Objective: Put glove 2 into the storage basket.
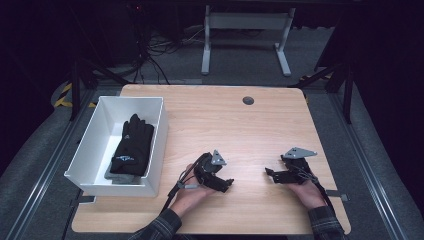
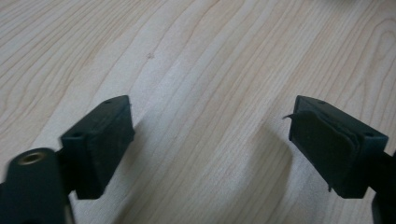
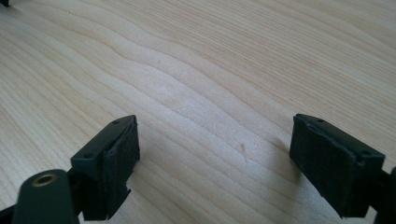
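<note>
A pair of black gloves point(image 1: 131, 145) lies inside a white bin point(image 1: 159, 131) on the left side of the wooden table point(image 1: 235, 125). My left gripper point(image 1: 227, 184) rests low over the table near the front, just right of the bin, held in a hand. In the left gripper view its jaws point(image 2: 210, 123) stand wide apart with bare wood between them. My right gripper point(image 1: 270, 173) sits to the right, its jaws pointing left. It is open too point(image 3: 212, 137), with nothing between the pads.
A round cable hole point(image 1: 248, 100) sits near the table's far edge. Beyond the table stand a white frame leg point(image 1: 206, 47) and loose cables on the floor point(image 1: 155, 50). Plaid sleeves point(image 1: 160, 227) come in from the bottom.
</note>
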`<state>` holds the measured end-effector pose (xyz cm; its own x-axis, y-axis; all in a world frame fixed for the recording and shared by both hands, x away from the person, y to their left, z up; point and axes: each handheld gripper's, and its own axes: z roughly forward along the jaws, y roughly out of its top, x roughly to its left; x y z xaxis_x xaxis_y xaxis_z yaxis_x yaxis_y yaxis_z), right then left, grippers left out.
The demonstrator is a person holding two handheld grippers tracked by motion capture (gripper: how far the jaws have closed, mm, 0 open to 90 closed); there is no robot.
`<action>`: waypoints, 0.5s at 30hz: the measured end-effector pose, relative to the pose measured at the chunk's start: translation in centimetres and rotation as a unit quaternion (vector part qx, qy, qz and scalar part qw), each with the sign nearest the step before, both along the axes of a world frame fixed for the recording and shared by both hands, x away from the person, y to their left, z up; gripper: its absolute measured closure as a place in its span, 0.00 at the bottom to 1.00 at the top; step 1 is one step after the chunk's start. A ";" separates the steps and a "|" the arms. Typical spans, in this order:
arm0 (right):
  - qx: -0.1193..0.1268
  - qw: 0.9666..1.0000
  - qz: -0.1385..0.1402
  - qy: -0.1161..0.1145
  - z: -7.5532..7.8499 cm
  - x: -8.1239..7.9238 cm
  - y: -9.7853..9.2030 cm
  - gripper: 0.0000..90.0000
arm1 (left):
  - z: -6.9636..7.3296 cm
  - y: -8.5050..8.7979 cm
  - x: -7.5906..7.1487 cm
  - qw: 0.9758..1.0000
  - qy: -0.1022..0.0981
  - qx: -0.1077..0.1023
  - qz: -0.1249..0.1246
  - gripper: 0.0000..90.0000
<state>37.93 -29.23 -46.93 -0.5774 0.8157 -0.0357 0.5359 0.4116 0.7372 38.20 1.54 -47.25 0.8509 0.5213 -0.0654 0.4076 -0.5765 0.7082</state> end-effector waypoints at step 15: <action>0.000 1.000 0.001 0.000 0.0 0.0 0.0 0.18 | -0.2 -0.2 -0.3 1.000 -0.021 0.014 -0.013 0.13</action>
